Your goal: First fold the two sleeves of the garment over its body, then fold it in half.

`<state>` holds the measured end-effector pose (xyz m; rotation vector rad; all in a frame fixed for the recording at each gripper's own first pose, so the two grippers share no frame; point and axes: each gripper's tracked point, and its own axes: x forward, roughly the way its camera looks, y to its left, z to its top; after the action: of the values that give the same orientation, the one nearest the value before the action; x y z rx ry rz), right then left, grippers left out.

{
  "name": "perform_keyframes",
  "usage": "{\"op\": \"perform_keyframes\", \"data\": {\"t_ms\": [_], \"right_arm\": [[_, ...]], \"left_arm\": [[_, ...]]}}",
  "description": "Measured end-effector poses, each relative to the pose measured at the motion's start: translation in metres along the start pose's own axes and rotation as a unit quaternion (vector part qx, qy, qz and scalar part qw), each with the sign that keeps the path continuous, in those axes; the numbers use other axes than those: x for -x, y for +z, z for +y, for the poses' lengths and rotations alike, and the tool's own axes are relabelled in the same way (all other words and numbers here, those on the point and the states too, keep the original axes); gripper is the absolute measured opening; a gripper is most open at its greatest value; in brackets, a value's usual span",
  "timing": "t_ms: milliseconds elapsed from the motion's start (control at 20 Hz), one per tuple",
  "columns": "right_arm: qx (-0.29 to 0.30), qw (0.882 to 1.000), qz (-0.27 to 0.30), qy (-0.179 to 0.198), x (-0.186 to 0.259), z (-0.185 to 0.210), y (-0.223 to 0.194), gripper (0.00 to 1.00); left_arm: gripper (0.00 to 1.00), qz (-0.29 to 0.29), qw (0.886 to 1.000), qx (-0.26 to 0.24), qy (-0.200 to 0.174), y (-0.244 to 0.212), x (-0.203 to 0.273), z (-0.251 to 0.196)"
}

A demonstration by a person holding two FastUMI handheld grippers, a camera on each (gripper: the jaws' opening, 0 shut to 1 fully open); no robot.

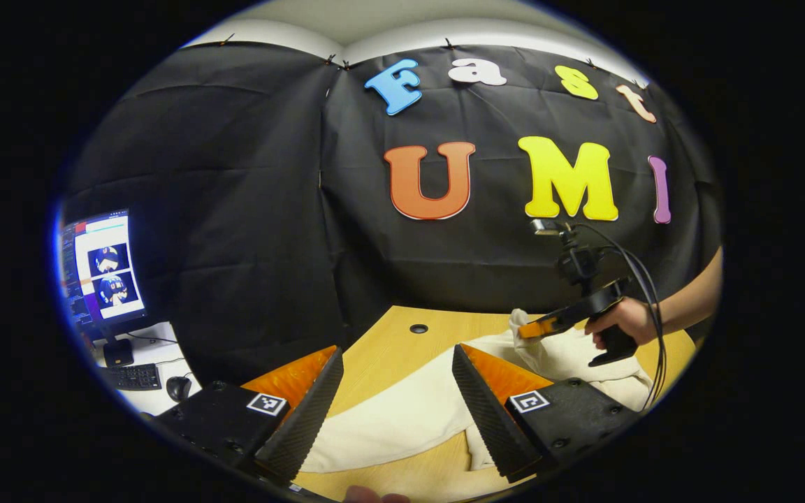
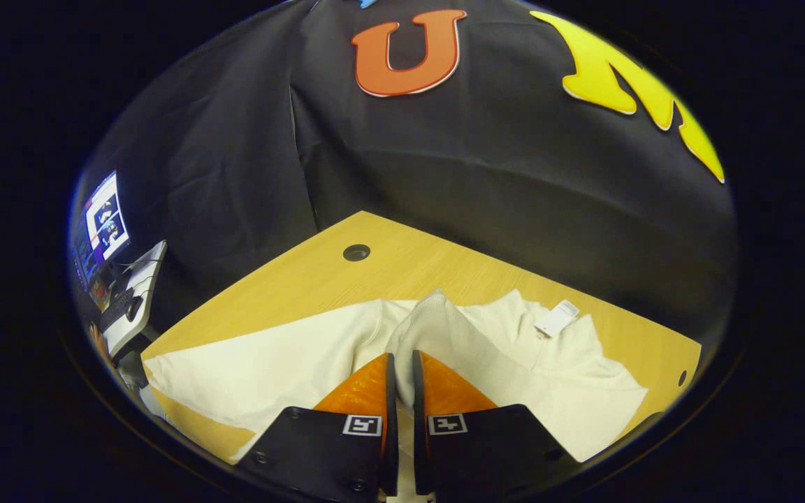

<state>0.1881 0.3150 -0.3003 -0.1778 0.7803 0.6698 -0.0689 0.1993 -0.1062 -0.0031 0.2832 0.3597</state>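
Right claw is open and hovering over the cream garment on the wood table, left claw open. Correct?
Not quite. In the right gripper view the right claw is shut, pinching a raised fold of the cream garment on the wood table. The left claw is open, as the left gripper view shows.

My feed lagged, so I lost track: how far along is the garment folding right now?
Early stage. No finished fold is visible: the cream garment lies spread on the wooden table. In hand: the right gripper is pinched on a sleeve, lifting it over the body. The left gripper hangs open above the cloth. Left to do: lay this sleeve down, likely the other sleeve too, then the half fold.
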Motion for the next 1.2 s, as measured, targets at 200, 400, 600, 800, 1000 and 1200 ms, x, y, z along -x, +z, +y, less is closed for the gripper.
{"op": "perform_keyframes", "data": {"t_ms": [200,400,600,800,1000,1200], "right_arm": [[-0.013,0.999,0.033,-0.022,-0.039,0.005,-0.028,0.16],[-0.06,0.998,0.012,0.002,-0.03,0.023,-0.024,0.29],[-0.068,0.998,0.0,-0.005,-0.009,0.02,-0.025,0.43],[-0.093,0.995,-0.036,-0.004,0.032,0.017,-0.014,0.63],[-0.098,0.99,-0.096,-0.013,0.096,0.015,0.004,0.66],[-0.106,0.986,-0.131,-0.013,0.156,0.015,0.004,0.69]], "left_arm": [[1.0,0.005,1.0,0.0,0.003,-0.006,-0.004,0.015],[1.0,0.012,1.0,-0.011,0.007,-0.014,-0.004,0.029],[1.0,0.012,1.0,-0.012,0.001,-0.019,-0.005,0.033],[1.0,0.016,1.0,-0.019,-0.007,-0.029,-0.002,0.04],[1.0,0.015,0.999,-0.037,-0.015,-0.04,0.006,0.047],[0.99,0.026,0.998,-0.048,-0.037,-0.061,0.016,0.053]]}}
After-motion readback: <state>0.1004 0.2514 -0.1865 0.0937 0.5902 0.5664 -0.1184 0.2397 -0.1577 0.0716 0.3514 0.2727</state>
